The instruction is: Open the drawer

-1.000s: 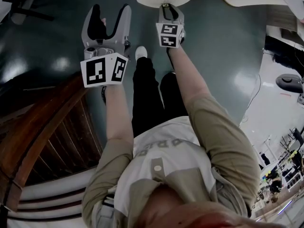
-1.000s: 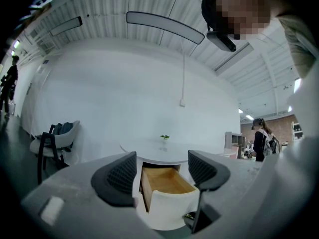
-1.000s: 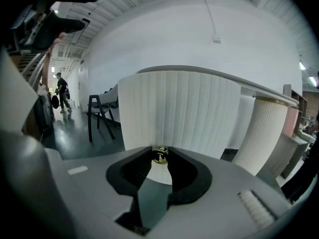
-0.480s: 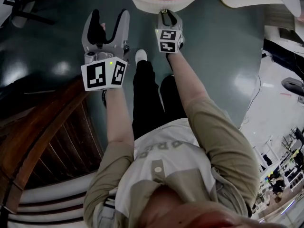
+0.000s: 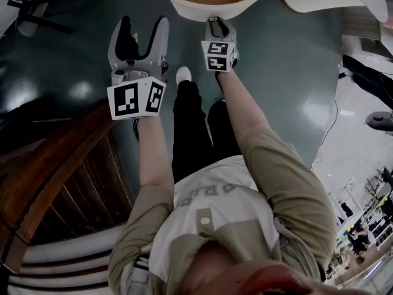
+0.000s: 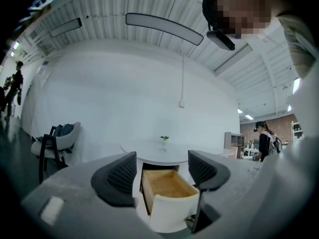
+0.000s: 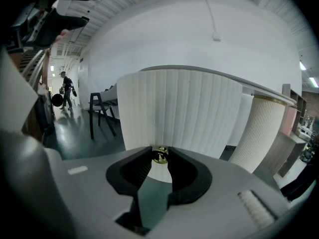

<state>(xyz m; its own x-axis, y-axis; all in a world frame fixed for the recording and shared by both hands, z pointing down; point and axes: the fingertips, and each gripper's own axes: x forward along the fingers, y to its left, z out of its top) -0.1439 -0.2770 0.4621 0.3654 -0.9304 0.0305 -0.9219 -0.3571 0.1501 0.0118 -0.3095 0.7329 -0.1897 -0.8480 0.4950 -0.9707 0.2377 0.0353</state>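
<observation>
Below your head camera, your left gripper (image 5: 142,28) is held out over the dark glossy floor (image 5: 73,60), its two grey jaws spread wide with nothing between them. Your right gripper (image 5: 215,22) reaches to the underside edge of the curved white front of the wooden drawer (image 5: 184,8), which sits at the top of that view, pulled out so its pale timber inside faces up. Your black trousers and one white shoe (image 5: 183,74) show between the two arms, and a dark brown wooden railing (image 5: 61,177) runs along the lower left. Through the left gripper view, the left gripper (image 6: 162,169) has its black ribbed pads (image 6: 122,173) standing well apart and gripping nothing. Beyond the gap you see the drawer (image 6: 172,210) sticking out from under a round white table (image 6: 149,151), well clear of the pads, its open box visible from above. A dark chair with a pale seat shell (image 6: 55,143) stands at the left, and a person in dark clothes (image 6: 264,138) stands far off at the right. Through the right gripper view, the right gripper (image 7: 160,156) has its black jaws drawn in narrow, the tips clamped on a small brass knob (image 7: 160,157) on the drawer's white fluted front (image 7: 179,108), which fills the middle of the view. A dark-framed chair (image 7: 99,113) stands behind on the left, and another person (image 7: 66,86) is farther back.
</observation>
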